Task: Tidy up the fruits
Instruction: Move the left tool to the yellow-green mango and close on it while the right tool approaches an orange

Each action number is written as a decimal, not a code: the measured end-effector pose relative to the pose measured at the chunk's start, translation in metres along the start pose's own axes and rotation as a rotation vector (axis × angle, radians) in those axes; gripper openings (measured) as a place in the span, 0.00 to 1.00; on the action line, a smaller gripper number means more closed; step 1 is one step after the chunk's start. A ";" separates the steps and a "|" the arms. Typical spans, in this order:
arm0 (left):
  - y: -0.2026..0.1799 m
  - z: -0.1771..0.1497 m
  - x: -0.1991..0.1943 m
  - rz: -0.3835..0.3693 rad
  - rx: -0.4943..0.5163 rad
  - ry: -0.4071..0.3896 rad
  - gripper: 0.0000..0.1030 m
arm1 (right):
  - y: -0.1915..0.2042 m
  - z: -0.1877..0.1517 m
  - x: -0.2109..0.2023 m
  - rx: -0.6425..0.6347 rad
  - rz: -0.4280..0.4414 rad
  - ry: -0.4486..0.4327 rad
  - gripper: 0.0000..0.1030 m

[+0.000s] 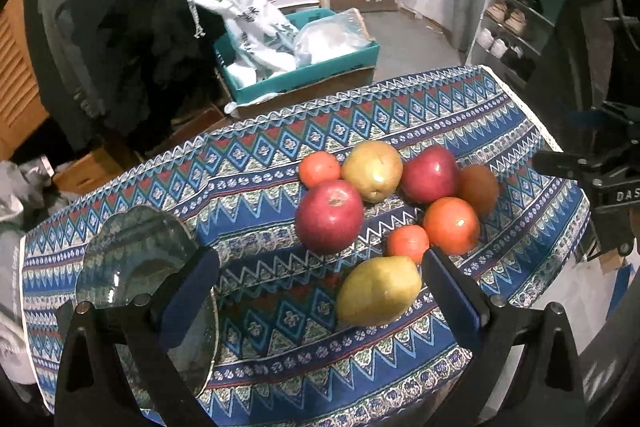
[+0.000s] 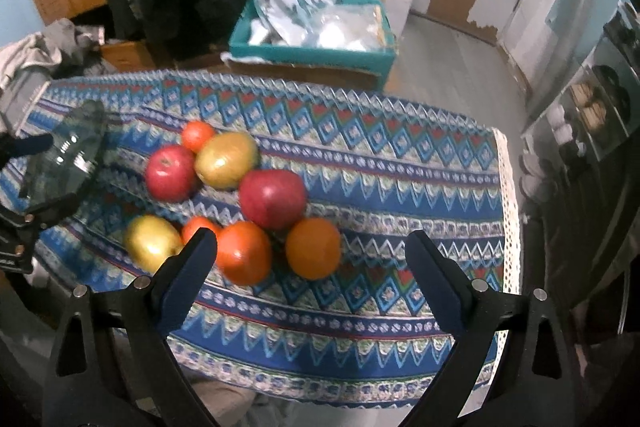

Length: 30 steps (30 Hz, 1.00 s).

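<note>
Several fruits lie in a cluster on the patterned cloth: two red apples (image 1: 329, 217) (image 1: 429, 173), two yellow-green pears (image 1: 378, 290) (image 1: 373, 169), oranges (image 1: 452, 225) and small tangerines (image 1: 408, 243). A clear glass plate (image 1: 132, 259) sits at the left. My left gripper (image 1: 320, 275) is open, with the near pear just inside its right finger and the plate behind its left finger. My right gripper (image 2: 312, 259) is open above the near fruits, with an orange (image 2: 313, 248) and a red-orange fruit (image 2: 244, 253) between its fingers. The plate (image 2: 66, 151) shows at the far left.
The table's cloth (image 1: 280, 327) ends in a lace edge at the right (image 2: 508, 211). Behind the table stands a teal crate (image 1: 296, 67) with plastic bags. A shoe rack (image 1: 516, 19) is at the far right. Boxes and clothes lie at the left.
</note>
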State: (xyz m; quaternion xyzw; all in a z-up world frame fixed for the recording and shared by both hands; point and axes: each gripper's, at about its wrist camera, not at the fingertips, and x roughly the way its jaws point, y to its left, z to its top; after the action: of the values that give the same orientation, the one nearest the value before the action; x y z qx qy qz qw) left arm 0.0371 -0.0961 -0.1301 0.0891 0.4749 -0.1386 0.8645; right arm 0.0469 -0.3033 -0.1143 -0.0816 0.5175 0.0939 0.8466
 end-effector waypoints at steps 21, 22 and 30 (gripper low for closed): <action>-0.038 -0.033 0.092 -0.039 0.029 0.185 1.00 | -0.011 -0.012 0.048 -0.002 -0.023 0.113 0.93; -0.039 -0.034 0.095 -0.034 0.034 0.192 1.00 | -0.012 -0.012 0.048 -0.001 -0.026 0.115 0.93; -0.044 -0.038 0.120 -0.042 0.054 0.230 0.99 | -0.019 -0.014 0.057 0.020 -0.030 0.133 0.93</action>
State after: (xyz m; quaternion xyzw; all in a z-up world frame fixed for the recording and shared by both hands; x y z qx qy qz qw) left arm 0.0538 -0.1454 -0.2527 0.1178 0.5689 -0.1583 0.7984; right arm 0.0651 -0.3206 -0.1705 -0.0871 0.5722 0.0705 0.8124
